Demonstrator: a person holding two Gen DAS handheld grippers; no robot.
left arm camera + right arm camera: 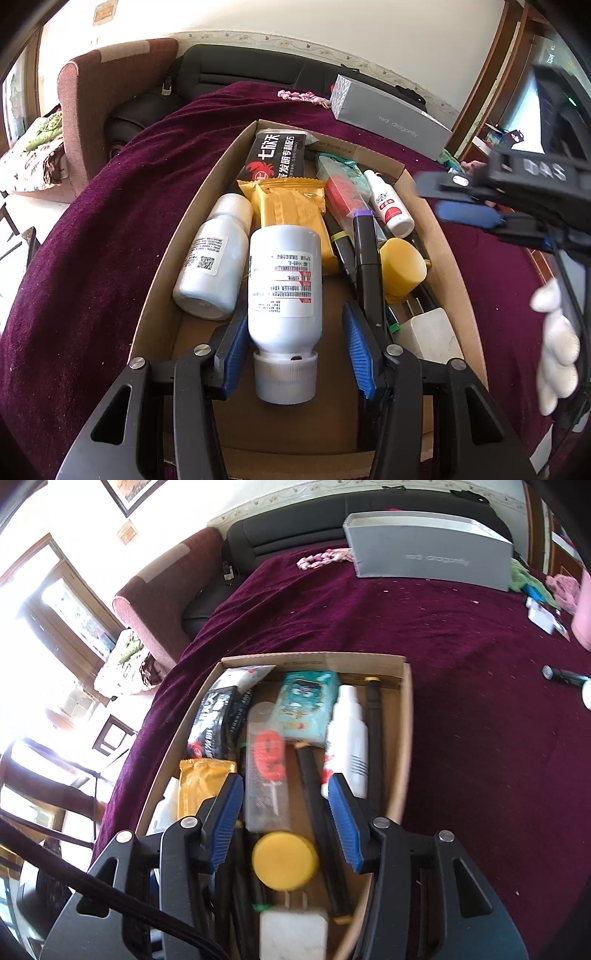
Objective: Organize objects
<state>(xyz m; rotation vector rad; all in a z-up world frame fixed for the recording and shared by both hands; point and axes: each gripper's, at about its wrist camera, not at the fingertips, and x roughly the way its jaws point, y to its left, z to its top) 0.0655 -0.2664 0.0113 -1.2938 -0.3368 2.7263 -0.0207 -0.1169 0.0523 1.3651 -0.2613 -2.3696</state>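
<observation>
A: Left gripper (293, 349) state?
B: Spread; pads clear of the white pill bottle (283, 291), which lies in the cardboard box (162, 280), cap toward six o'clock.
A: Handling?
B: Rigid, smooth, likely light. Grip mid-body. Right gripper (286, 821) spread, empty.

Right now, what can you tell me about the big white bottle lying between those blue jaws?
The white bottle looks like glossy plastic, with a ribbed white cap pointing toward the camera. A printed label with red bands faces up. It lies on its side in the cardboard box, against a smaller white bottle. The left gripper straddles it, pads apart from it.
</observation>
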